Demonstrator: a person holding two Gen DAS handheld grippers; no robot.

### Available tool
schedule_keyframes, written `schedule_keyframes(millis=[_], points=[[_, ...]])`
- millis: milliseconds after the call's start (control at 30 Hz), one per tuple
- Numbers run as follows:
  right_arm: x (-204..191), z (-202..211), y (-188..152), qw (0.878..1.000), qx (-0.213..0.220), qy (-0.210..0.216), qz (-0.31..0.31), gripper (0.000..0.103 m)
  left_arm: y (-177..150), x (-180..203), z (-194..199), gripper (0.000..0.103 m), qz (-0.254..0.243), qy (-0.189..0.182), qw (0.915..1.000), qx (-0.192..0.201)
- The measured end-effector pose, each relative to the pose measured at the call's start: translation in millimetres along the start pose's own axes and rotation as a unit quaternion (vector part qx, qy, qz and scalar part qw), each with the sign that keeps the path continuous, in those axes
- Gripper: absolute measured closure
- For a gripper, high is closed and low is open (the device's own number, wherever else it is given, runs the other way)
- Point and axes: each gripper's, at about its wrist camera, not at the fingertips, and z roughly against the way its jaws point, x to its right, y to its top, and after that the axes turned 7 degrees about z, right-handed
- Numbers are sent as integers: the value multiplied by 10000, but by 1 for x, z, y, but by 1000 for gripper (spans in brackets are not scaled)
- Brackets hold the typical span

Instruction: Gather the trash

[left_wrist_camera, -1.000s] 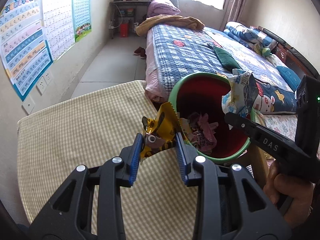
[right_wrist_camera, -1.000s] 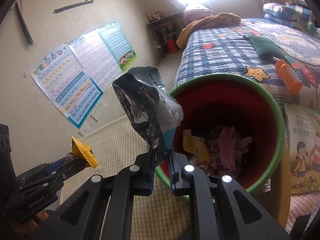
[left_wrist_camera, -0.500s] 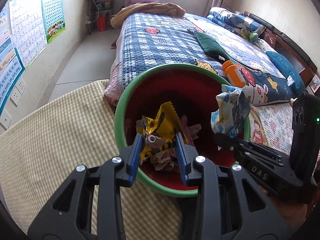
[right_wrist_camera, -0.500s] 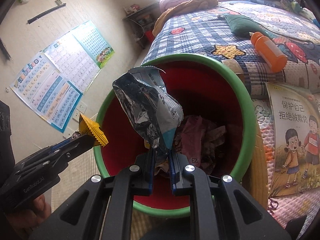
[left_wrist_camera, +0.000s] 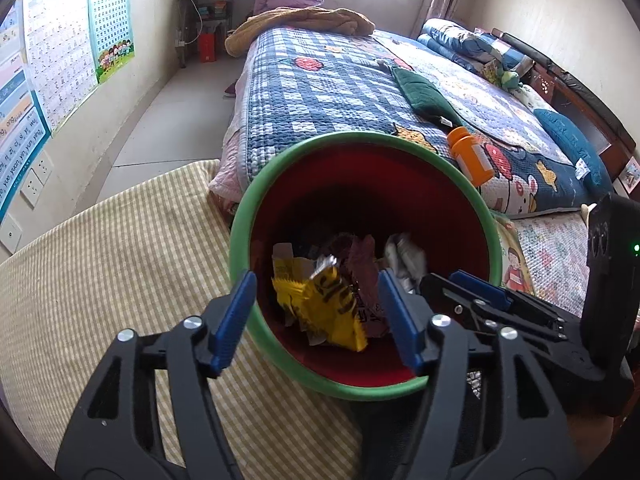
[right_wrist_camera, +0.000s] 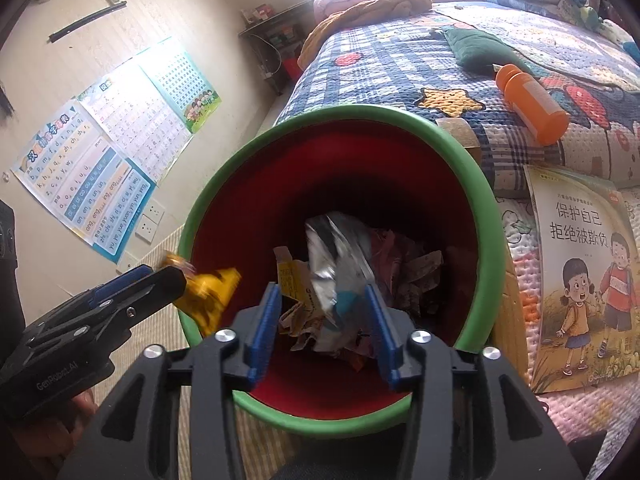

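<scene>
A red bin with a green rim [left_wrist_camera: 256, 216] [right_wrist_camera: 476, 168] stands past the table edge and holds several crumpled wrappers. My left gripper [left_wrist_camera: 316, 316] is open over the bin's near rim; a yellow wrapper [left_wrist_camera: 320, 304] [right_wrist_camera: 208, 296] drops free between its jaws, blurred in the right wrist view. My right gripper [right_wrist_camera: 324, 328] is open over the bin; a silver and blue wrapper [right_wrist_camera: 340, 264] falls blurred between its jaws. The right gripper also shows in the left wrist view [left_wrist_camera: 472, 300], the left one in the right wrist view [right_wrist_camera: 132, 296].
A yellow checked tablecloth [left_wrist_camera: 112, 272] covers the table on the left. A bed with a blue quilt [left_wrist_camera: 340, 92] lies behind the bin, with an orange bottle [left_wrist_camera: 472, 156] [right_wrist_camera: 532, 104] on it. A children's book [right_wrist_camera: 580, 280] lies to the right. Posters [right_wrist_camera: 108, 168] hang on the wall.
Both grippers have opened over the bin. The yellow wrapper has left the left gripper and the silver one has left the right gripper; both are falling into the bin.
</scene>
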Motion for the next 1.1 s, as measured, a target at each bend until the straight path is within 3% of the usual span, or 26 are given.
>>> schedule_keyframes(millis=[300, 467, 667, 1100], points=[[-34, 23, 8, 9994, 180, -54, 305, 44, 0, -32, 46, 16, 369, 81, 9986, 379], [-63, 40, 9, 9979, 312, -102, 553, 27, -6, -51, 78, 6, 536, 111, 9967, 606], [-112, 61, 7, 9938, 542, -208, 947, 8, -22, -84, 121, 6, 775, 170, 9929, 887], [-249, 70, -32, 9724, 882, 54, 2158, 7, -100, -188, 206, 6, 1610, 862, 9753, 1239]])
